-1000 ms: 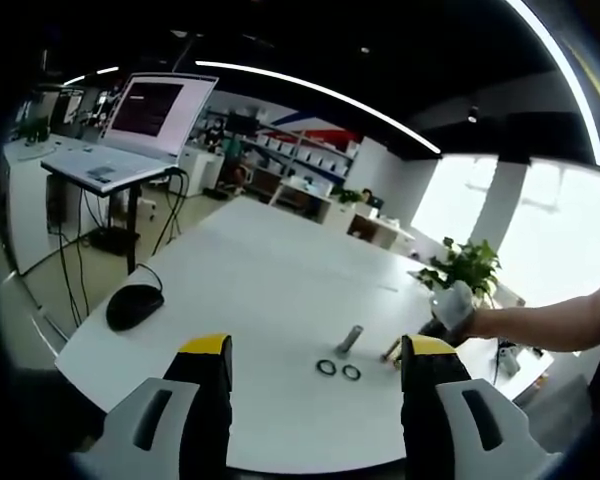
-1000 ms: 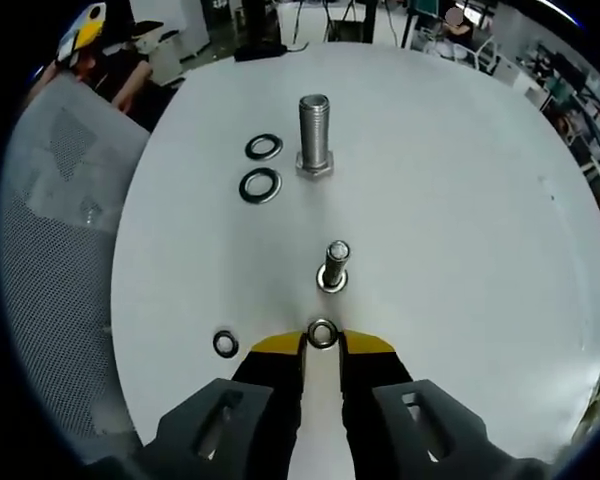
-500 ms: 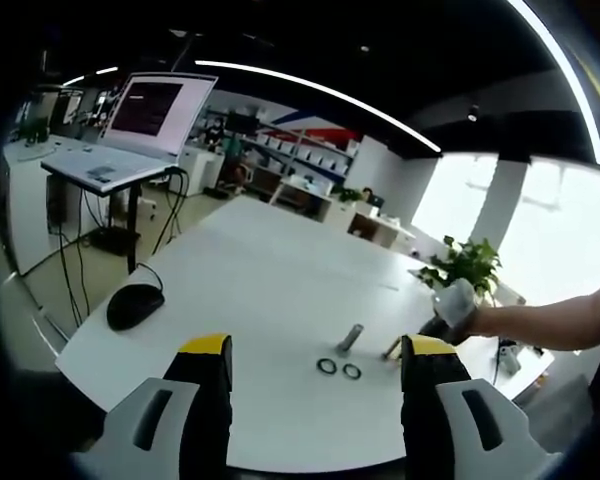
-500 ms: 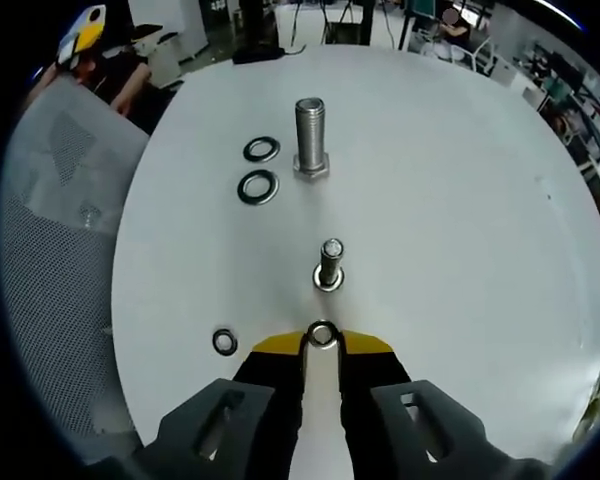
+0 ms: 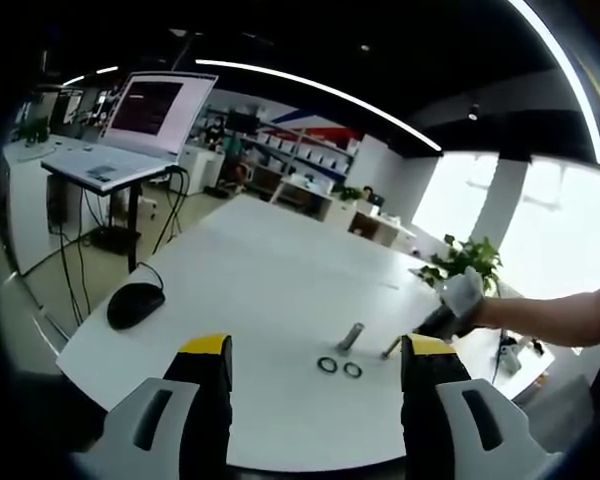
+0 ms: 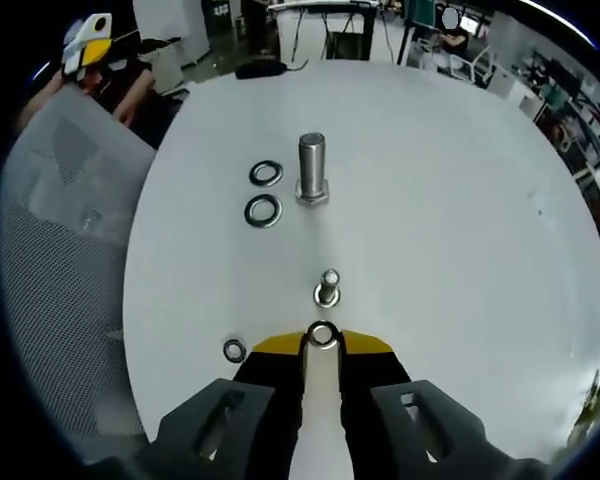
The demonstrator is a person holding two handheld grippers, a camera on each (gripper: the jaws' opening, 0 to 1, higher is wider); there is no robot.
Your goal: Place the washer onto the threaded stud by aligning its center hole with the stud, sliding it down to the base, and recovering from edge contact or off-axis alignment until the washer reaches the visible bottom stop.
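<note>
My right gripper (image 6: 322, 342) is shut on a small steel washer (image 6: 322, 334), held at its yellow tips. Just beyond the tips a small threaded stud (image 6: 327, 288) stands upright on the white table (image 6: 460, 220); the washer is short of it and apart from it. Another small washer (image 6: 235, 351) lies on the table left of the jaws. In the left gripper view my left gripper (image 5: 317, 350) is open and empty, well back from the stud (image 5: 391, 348). The right gripper (image 5: 455, 305) hovers by it on a person's arm.
A large bolt (image 6: 312, 170) stands farther back with two large washers (image 6: 266, 173) (image 6: 263, 210) left of it. A mesh chair (image 6: 60, 200) borders the table's left edge. A mouse (image 5: 134, 305), a laptop on a stand (image 5: 130, 130) and a plant (image 5: 465, 262) lie around.
My right gripper has lifted slightly with the washer still held, so the stud and bolt look smaller and lower in its view. The left gripper has stayed still.
</note>
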